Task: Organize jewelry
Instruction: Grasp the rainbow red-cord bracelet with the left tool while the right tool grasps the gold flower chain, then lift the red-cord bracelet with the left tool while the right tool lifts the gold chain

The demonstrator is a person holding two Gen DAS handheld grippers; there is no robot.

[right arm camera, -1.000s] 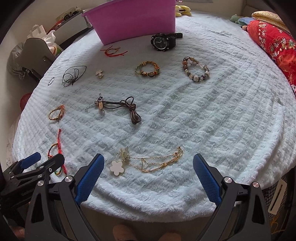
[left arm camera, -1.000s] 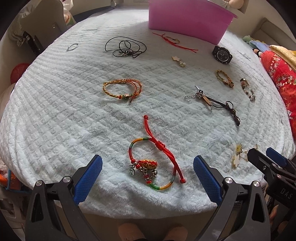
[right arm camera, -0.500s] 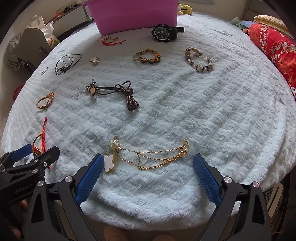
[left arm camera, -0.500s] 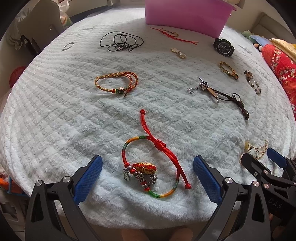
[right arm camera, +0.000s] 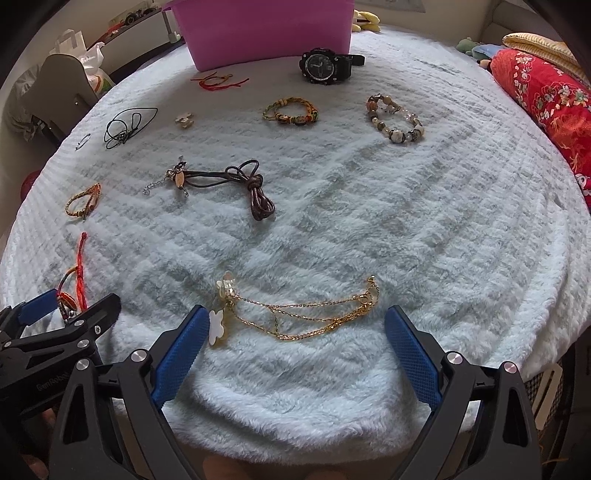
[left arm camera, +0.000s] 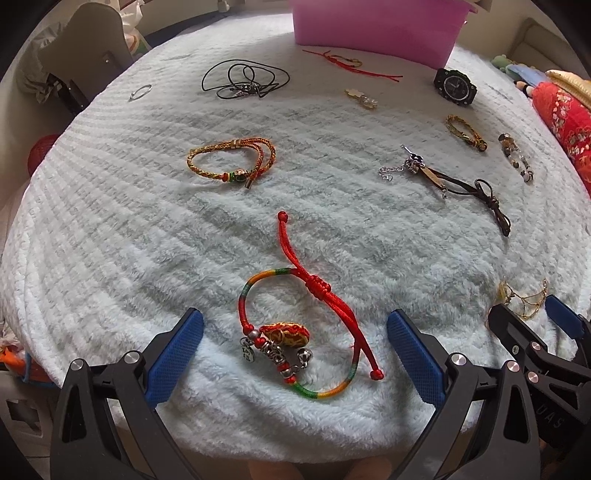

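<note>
Both tongs wide over the jewelry.
My left tongs (left arm camera: 291, 345) should pinch the red bracelet (left arm camera: 295, 328) cord; my right tongs (right arm camera: 293, 341) the gold chain (right arm camera: 306, 314).

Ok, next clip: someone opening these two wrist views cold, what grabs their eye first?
Probably the red cord bracelet with its rainbow band and charms, lying between the open fingers of the left gripper at the near edge of the pale fluffy blanket. In the other view, the gold chain with a white flower charm sits likewise before the open right gripper. Behind the scattered pieces stands the pink bin, with a black watch beside it.
</note>
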